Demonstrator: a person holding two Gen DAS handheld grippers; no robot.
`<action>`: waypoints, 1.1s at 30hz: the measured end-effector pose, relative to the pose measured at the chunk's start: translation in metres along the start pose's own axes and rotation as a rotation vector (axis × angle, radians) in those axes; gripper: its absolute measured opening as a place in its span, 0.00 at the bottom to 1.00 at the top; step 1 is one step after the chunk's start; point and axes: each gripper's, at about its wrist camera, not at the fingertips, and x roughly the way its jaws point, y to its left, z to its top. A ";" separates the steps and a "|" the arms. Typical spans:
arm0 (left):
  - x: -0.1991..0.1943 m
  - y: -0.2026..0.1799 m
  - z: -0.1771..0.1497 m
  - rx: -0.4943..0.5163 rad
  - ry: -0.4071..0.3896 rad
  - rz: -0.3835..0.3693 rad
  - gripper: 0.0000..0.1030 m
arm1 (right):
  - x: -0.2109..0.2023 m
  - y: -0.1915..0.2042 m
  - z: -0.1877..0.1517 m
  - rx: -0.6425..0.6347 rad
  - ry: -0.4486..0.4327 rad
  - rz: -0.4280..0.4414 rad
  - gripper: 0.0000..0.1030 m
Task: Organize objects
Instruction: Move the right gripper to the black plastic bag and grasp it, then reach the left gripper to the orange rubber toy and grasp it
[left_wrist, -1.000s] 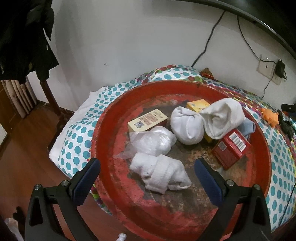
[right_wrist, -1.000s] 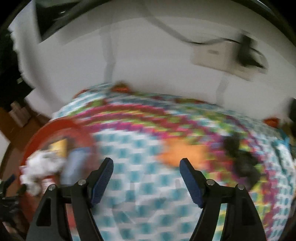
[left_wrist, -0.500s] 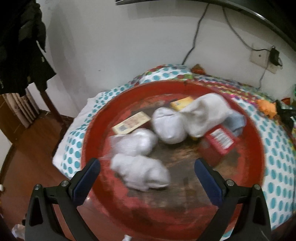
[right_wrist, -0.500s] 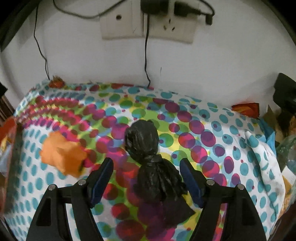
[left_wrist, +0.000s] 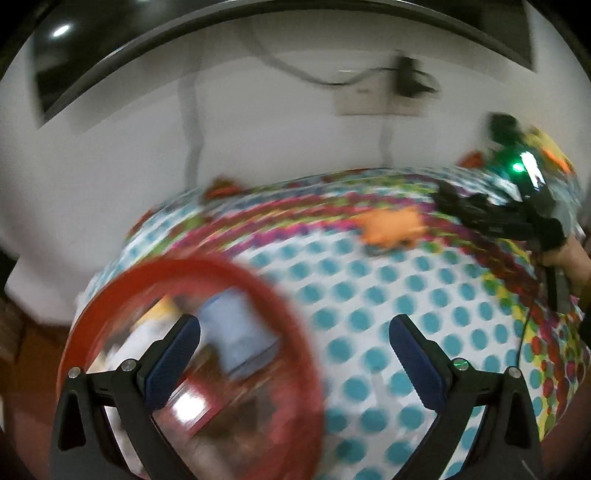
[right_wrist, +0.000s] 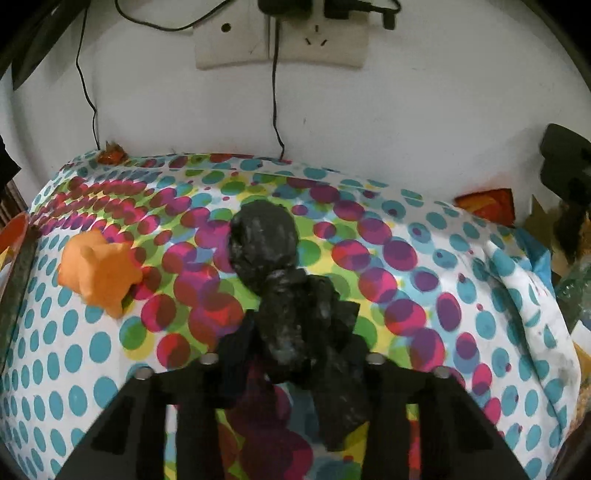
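Right wrist view: a cloth (right_wrist: 369, 258) printed with teal and magenta dots covers the surface, which runs back to a white wall with a socket plate (right_wrist: 280, 44) and hanging cables. The right gripper (right_wrist: 291, 354) has its jaws closing on a knotted black plastic bag (right_wrist: 273, 258) that lies mid-cloth, an orange toy (right_wrist: 99, 273) well to its left. In the left wrist view (badly blurred) the left gripper (left_wrist: 295, 354) hangs with jaws spread and empty over the rim of a red basin (left_wrist: 207, 269) at the cloth's left end.
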 end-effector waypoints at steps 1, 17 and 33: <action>0.006 -0.008 0.007 0.028 0.003 -0.004 1.00 | -0.003 -0.001 -0.003 0.009 0.001 -0.006 0.24; 0.123 -0.099 0.075 0.471 0.096 -0.197 1.00 | -0.029 -0.008 -0.038 0.027 -0.020 -0.018 0.23; 0.171 -0.115 0.091 0.566 0.178 -0.282 0.69 | -0.029 -0.007 -0.038 0.029 -0.019 -0.014 0.23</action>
